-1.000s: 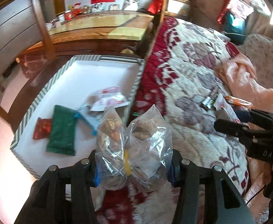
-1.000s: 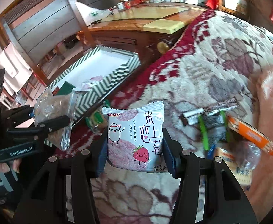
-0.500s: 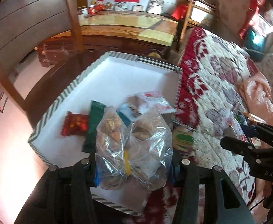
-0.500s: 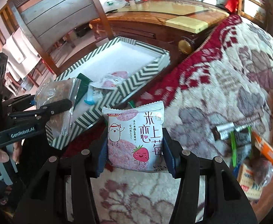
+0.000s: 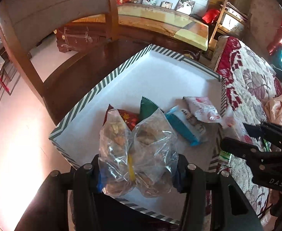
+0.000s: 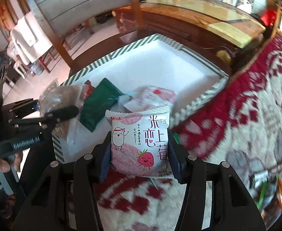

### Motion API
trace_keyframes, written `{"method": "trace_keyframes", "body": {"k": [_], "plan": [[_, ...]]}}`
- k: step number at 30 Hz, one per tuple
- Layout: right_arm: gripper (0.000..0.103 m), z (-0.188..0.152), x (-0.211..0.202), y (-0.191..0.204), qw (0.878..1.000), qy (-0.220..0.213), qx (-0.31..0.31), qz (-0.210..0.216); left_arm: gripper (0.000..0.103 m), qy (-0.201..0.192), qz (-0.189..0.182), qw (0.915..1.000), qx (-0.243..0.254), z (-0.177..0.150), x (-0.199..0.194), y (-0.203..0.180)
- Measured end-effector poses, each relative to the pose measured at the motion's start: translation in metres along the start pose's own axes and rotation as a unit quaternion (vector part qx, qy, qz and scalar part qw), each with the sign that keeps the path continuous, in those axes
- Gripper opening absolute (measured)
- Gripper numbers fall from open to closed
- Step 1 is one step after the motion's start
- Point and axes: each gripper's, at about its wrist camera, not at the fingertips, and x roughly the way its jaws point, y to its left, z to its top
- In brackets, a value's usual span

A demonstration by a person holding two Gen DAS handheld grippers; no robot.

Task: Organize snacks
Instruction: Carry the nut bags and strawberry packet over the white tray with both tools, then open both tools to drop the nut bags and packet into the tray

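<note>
A floral blanket [image 5: 256,80] spreads right of the fingers. Ahead stand a wooden chair [image 5: 112,15] and a long cabinet [image 5: 160,25] bearing photos [image 5: 185,3].

Lighting: bright daylight, warm. Glare: blown-out pink floor [image 5: 15,154] at left; sheen on glossy tabletop [image 6: 208,13]. Blur: motion smear across patterned blanket [image 6: 247,115], right view. Distortion: strong fisheye bending, dark vignetted corners.

Snack packets [image 5: 179,123] inside box [image 5: 110,80], box on table [image 5: 73,77], blanket [image 5: 252,80] just right, chair [image 5: 112,9] behind
</note>
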Motion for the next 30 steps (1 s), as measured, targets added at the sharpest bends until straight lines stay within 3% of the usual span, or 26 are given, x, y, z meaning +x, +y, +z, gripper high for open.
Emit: {"method": "trace_keyframes", "body": {"k": [16,20,30], "plan": [[0.053,0.026,0.042,0.026,0.999,0.029,-0.037,0.002,0.057,0.020,0.009,0.9996,-0.018,0.001,0.017,0.010],[0.063,0.023,0.042,0.023,0.999,0.034,-0.025,0.003,0.067,0.025,0.018,0.9991,-0.029,0.001,0.019,0.014],[0.063,0.011,0.010,0.016,1.000,-0.005,0.001,0.017,0.082,0.005,0.034,0.9987,-0.038,0.002,0.001,0.021]]}}
